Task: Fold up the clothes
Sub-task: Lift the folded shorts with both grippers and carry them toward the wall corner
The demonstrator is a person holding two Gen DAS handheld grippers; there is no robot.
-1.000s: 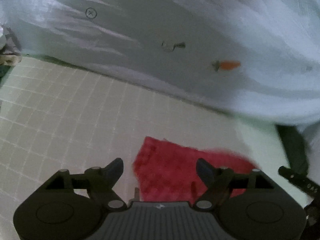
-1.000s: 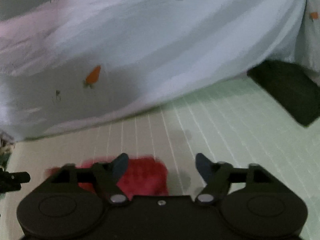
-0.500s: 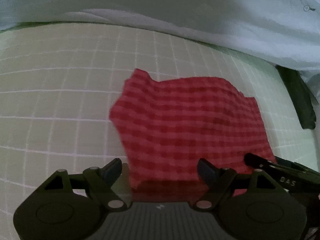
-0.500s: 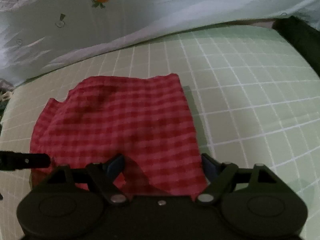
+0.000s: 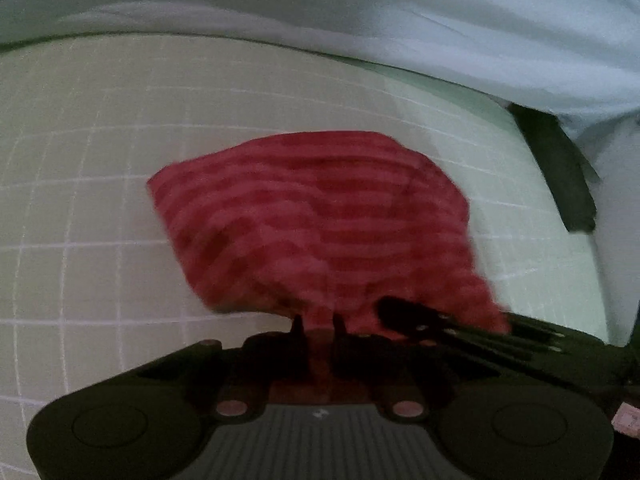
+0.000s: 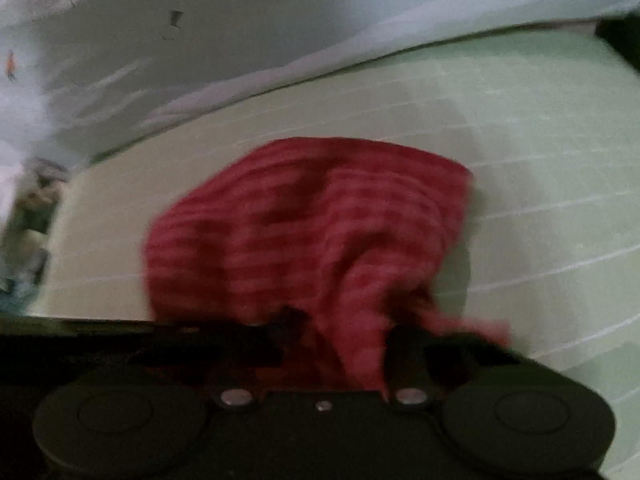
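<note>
The red checked cloth (image 5: pixel 320 216) is found gripped at its near edge by both grippers at once. The left gripper (image 5: pixel 318 326) is seen clenched on a narrow pinch of fabric, its two fingers nearly together with cloth between them. The right gripper (image 6: pixel 340 340) is likewise closed on a bunched fold, though a wider gap is kept between its fingers by the thickness of the gathered fabric. In the left view the right gripper's fingers (image 5: pixel 432 320) are seen just beside the left gripper, at the same near edge. The step in hand is judged to be a fold: the near edge is raised off the gridded mat (image 5: pixel 100 208) while the far part of the cloth is left resting on it. Whether this is a first or a later fold cannot be settled from these views. For the next move, the held edge would need to be carried over the far part and laid down squarely, with both corners kept level, before release. The cloth is noted as soft and limp, billowed and creased, with blurred stripes; a loose corner is seen trailing beyond the right gripper. A pale printed sheet (image 6: pixel 240 40) is observed beyond the mat.
</note>
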